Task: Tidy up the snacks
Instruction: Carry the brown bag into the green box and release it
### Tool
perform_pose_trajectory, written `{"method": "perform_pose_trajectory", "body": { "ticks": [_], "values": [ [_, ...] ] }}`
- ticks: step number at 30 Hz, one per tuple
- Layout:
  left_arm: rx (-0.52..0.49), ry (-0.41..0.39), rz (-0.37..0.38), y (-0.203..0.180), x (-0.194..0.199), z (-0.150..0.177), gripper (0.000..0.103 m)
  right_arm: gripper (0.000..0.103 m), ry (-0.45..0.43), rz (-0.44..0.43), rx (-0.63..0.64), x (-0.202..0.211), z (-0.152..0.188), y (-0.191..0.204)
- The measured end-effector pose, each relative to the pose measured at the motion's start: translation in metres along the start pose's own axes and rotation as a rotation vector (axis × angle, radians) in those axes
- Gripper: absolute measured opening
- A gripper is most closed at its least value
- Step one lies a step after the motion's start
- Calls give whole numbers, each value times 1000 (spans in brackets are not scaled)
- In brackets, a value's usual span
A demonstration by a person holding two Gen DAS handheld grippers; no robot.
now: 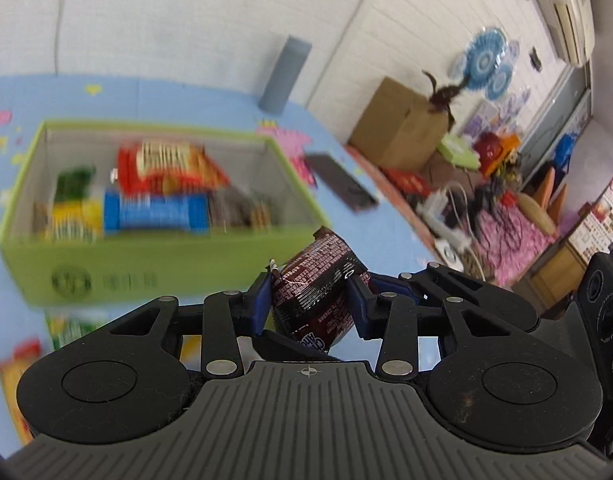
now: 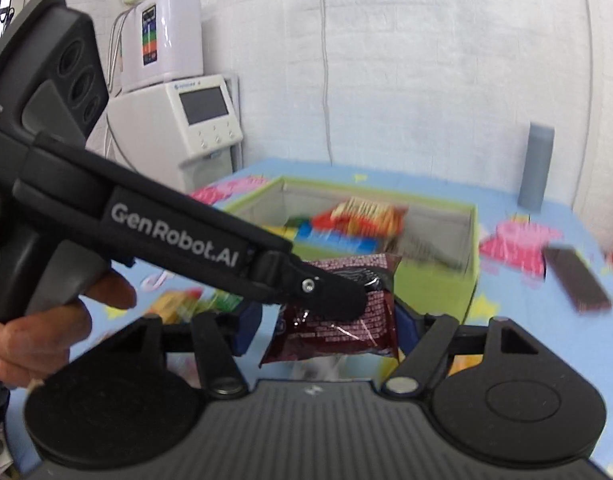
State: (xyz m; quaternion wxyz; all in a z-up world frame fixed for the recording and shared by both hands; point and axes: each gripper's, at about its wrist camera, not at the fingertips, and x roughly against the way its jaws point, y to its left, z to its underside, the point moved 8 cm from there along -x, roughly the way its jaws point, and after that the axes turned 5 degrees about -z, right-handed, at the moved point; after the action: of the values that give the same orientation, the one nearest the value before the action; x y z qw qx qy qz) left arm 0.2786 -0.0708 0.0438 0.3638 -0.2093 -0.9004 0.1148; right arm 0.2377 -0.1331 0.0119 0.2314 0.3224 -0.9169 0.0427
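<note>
Blue cartoon-print table (image 1: 210,92) carries a green box (image 1: 118,268) of snacks. Left gripper (image 1: 312,300) clamps a dark-red snack packet (image 1: 314,292) — right gripper (image 2: 330,320) brackets the same packet; its grip cannot be determined.

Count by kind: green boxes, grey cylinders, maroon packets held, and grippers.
Green box: 1
Grey cylinder: 1
Maroon packet: 1
Grippers: 2, left gripper and right gripper
Total: 5

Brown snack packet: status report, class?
Left gripper shut on brown snack packet. Right gripper open around it. Green box ahead, nothing between.
</note>
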Motion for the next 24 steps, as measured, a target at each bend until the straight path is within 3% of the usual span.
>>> {"method": "perform_pose_trajectory", "body": {
  "ticks": [5, 9, 12, 15, 16, 18, 24],
  "values": [
    [4, 6, -43, 18, -54, -60, 24, 82, 29, -6, 20, -54, -41, -49],
    [18, 62, -87, 42, -105, -66, 25, 84, 105, -31, -28, -102, -35, -85],
    [25, 74, -106, 56, -127, -60, 38, 89, 143, -62, -34, -124, -22, -95],
    [44, 59, -75, 60, -125, -61, 47, 94, 127, -56, -21, -127, -23, -93],
    [50, 52, -78, 60, -122, -63, 55, 95, 130, -51, -11, -127, -24, -92],
    [31, 21, -106, 55, -108, -67, 57, 95, 124, -36, 1, -121, -27, -90],
    [-20, -86, -81, 27, -45, -60, 72, 94, 34, 18, 28, -49, -28, -83]
  ]
}}
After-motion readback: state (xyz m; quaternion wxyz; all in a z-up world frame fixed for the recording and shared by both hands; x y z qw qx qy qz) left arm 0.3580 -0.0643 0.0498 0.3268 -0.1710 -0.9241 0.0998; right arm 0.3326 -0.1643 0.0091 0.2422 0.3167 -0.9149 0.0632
